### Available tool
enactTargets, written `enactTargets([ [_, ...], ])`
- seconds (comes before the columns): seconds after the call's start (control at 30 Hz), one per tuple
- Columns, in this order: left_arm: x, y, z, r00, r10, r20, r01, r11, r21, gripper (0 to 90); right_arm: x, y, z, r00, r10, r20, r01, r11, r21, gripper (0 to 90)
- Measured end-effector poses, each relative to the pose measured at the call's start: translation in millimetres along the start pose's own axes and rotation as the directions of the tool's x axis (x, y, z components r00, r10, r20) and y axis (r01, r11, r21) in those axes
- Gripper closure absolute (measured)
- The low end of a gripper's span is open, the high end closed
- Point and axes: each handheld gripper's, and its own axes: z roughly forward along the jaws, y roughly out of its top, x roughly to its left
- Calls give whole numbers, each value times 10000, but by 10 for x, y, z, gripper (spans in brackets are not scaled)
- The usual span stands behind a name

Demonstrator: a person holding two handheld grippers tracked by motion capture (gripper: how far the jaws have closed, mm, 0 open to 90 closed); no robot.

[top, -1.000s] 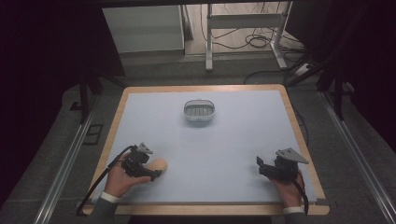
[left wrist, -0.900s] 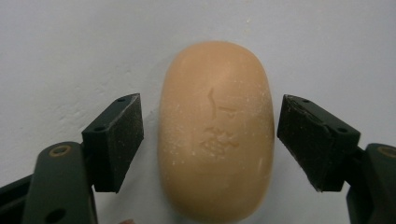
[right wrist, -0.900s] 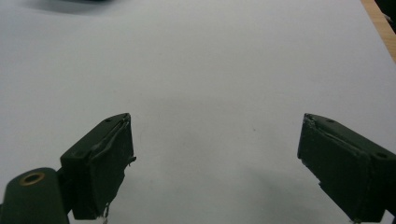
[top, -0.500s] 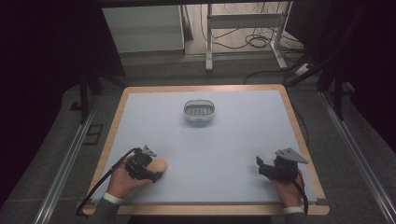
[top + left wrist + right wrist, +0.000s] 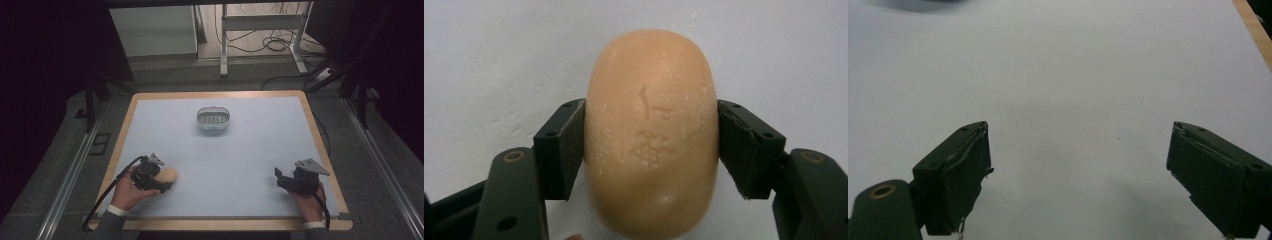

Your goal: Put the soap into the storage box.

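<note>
Left gripper [image 5: 161, 181], near the table's [image 5: 250, 160] left front corner, pinches the tan soap bar [image 5: 651, 135] across its long sides. Judged firm, smooth, likely slippery; the mid-waist hold looks soundest. Its stamped marking is illegible. Soap dish [image 5: 213, 119] sits far centre. Right gripper [image 5: 281, 180] rests at right front, jaws spread, empty.

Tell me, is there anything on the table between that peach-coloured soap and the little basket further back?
Nothing: in the high view the stretch of white table between the soap, shut in the left gripper, and the basket is bare.
</note>
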Motion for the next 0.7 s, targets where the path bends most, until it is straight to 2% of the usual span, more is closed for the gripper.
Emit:
enactTargets([
  [0.7, 19, 75, -134, 9998, 139, 110, -134, 9992, -377, 326, 2, 1, 1, 10000, 1, 15, -1, 10000, 17, 109],
])
